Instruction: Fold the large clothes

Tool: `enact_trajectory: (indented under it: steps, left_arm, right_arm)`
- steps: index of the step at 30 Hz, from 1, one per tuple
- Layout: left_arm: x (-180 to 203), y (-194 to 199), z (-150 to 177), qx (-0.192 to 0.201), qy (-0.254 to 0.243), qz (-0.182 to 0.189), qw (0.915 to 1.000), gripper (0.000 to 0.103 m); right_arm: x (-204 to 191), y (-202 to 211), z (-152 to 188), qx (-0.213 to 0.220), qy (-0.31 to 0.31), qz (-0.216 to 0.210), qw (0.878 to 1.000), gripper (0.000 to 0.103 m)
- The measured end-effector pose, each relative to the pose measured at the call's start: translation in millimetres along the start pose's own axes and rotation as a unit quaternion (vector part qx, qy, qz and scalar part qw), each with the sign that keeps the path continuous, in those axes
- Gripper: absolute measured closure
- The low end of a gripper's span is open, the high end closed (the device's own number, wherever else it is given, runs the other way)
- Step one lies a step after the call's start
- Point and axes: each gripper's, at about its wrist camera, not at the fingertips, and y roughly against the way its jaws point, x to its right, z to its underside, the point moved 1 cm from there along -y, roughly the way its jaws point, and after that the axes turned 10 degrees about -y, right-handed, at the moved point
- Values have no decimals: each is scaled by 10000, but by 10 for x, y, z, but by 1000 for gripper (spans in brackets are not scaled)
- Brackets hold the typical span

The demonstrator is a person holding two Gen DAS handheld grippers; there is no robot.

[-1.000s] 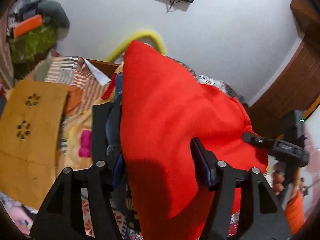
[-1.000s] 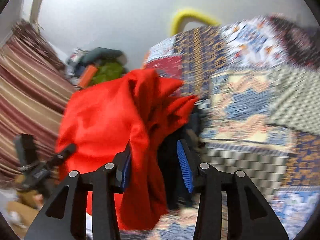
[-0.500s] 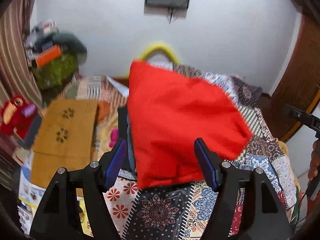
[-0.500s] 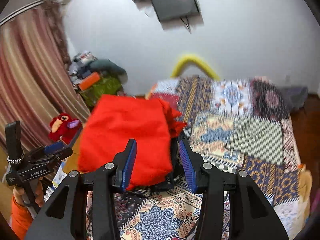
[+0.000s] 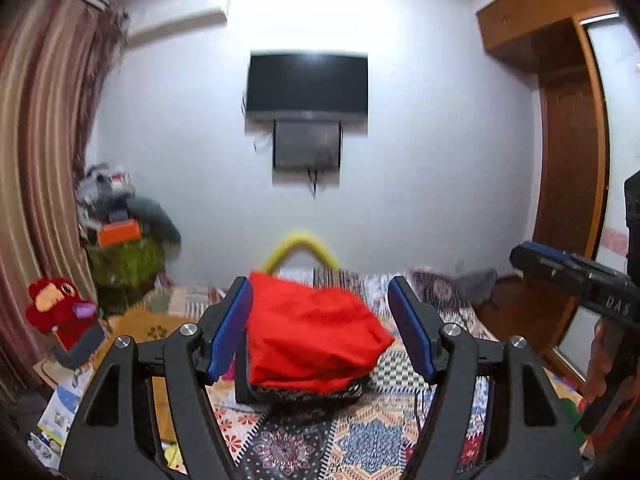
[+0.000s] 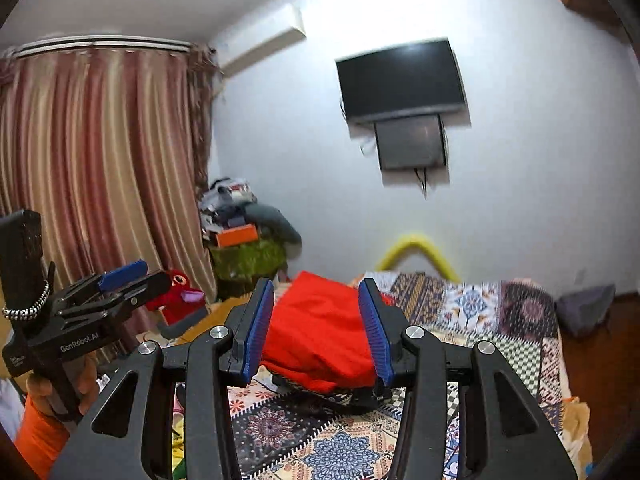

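Observation:
A folded red garment (image 5: 312, 332) (image 6: 320, 332) lies on a low stack of dark clothes (image 5: 304, 394) (image 6: 344, 398) on the bed's patchwork cover (image 5: 360, 440) (image 6: 480, 312). My left gripper (image 5: 320, 286) hangs open above and short of it, blue pads wide apart and nothing between them. It also shows in the right wrist view as the left gripper (image 6: 120, 276), held by a hand. My right gripper (image 6: 316, 284) is open too, its pads narrower apart and clear of the cloth. In the left wrist view the right gripper (image 5: 532, 252) juts in from the right edge.
A television (image 5: 306, 84) hangs on the white wall beyond the bed. A yellow tube (image 5: 300, 246) arches at the bed's far end. A red plush toy (image 5: 60, 308), a clutter pile (image 5: 120, 236) and striped curtains (image 6: 100, 180) stand left; a wooden wardrobe (image 5: 568, 140) stands right.
Both grippers have let go of the red garment and drawn back and upward. The garment, earlier bunched between the jaws, now rests on the stack, farther away.

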Motion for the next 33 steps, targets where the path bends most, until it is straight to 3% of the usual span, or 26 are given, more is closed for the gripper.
enact_trajectory:
  steps: [4, 7, 11, 16, 33]
  left_arm:
    - [135, 396, 100, 449, -89, -200, 9987, 33]
    - [188, 574, 187, 666, -65, -232, 9975, 25]
    - [248, 716, 324, 758, -139, -436, 9961, 8]
    - [237, 738, 458, 649, -7, -576, 9962, 0]
    - [157, 687, 609, 489, 220, -611, 9967, 0]
  right_arm:
    - [-165, 189, 148, 286, 193, 47, 9994, 62]
    - [-238, 276, 241, 446, 318, 5, 9985, 59]
    - [-253, 328, 309, 673, 425, 229, 9966, 21]
    - [-252, 349, 326, 806, 353, 469, 9950, 1]
    - [-160, 355, 471, 567, 221, 608, 9963, 0]
